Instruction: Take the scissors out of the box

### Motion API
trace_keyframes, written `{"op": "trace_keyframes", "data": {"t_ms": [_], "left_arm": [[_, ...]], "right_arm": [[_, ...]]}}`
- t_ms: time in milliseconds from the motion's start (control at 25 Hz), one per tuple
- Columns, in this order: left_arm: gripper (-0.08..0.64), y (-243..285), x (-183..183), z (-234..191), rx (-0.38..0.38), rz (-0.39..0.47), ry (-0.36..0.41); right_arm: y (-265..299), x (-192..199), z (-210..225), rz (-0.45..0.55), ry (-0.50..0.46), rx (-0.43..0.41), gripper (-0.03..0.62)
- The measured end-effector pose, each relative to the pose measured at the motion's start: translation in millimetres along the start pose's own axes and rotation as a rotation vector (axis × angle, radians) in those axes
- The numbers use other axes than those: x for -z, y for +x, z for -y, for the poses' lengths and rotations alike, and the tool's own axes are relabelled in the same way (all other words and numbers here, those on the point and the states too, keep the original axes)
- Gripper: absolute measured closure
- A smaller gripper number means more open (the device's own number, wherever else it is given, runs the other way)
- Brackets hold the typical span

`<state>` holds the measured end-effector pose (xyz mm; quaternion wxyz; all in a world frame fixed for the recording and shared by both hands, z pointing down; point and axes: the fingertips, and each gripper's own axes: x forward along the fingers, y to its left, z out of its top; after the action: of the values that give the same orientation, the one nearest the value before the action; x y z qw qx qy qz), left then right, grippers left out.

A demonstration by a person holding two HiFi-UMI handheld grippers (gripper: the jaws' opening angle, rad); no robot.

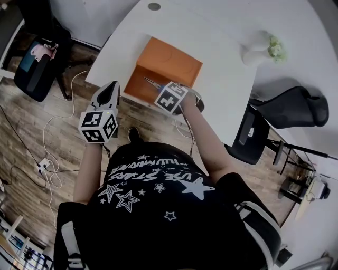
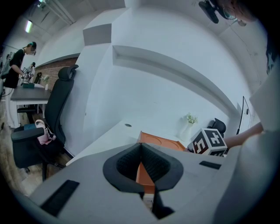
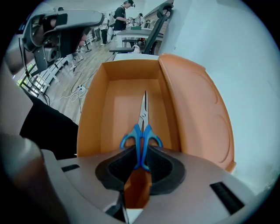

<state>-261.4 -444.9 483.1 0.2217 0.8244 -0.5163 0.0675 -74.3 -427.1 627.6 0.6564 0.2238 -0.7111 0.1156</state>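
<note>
An orange box point(image 1: 138, 88) stands open near the front edge of the white table point(image 1: 222, 31), with its lid point(image 1: 171, 62) folded back. My right gripper point(image 1: 165, 93) is shut on the blue handles of the scissors point(image 3: 141, 131). The steel blades point(image 1: 152, 83) point forward over the box's inside point(image 3: 127, 100); I cannot tell whether the tips touch the floor of the box. In the right gripper view the handles sit squeezed between the pads point(image 3: 155, 165). My left gripper point(image 1: 108, 94) hovers left of the box, off the table's edge, shut on nothing; its view shows the box point(image 2: 155, 142) ahead.
A white vase with flowers point(image 1: 262, 49) stands at the table's far right. A cable hole point(image 1: 154, 6) is at the back. Black office chairs point(image 1: 293, 108) point(image 1: 38, 63) flank the table. Cables point(image 1: 45, 163) lie on the wooden floor at left.
</note>
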Motion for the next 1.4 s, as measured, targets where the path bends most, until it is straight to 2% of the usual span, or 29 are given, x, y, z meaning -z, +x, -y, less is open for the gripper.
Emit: {"op": "trace_keyframes", "data": {"t_ms": [520,680,800,1040,1160,1280,1400], "left_arm": [[0.541,-7.8,-7.5,-24.2,0.063,-0.002,0.013],[0.541,-10.7,-10.0,-26.2,0.078,0.002,0.014],[0.541,-10.6,-9.3,-23.7,0.087,0.003,0.013],[0.541,-20.2,-10.5,-16.5,0.061,0.011,0.023],[0.541,-21.8,-13.0,-10.4,0.036,0.021,0.012],[0.541,-22.1,-12.3,6.1,0.029,0.027,-0.004],[0.541,-22.1,-7.8,29.0,0.018,0.026,0.016]], "right_arm": [[-17.3,-13.5,-5.3,0.089,0.072,0.061,0.494],[-32.4,-16.5,-3.8,0.146,0.115,0.112,0.494],[-39.8,-15.6,-5.0,0.191,0.138,0.117,0.494],[-52.1,-22.4,-14.9,0.28,0.153,0.103,0.494],[-62.2,-26.0,-11.5,0.343,0.149,0.123,0.494],[-74.3,-22.5,-7.0,0.406,0.169,0.144,0.494],[-87.7,-11.7,-4.4,0.469,0.173,0.146,0.494]]}}
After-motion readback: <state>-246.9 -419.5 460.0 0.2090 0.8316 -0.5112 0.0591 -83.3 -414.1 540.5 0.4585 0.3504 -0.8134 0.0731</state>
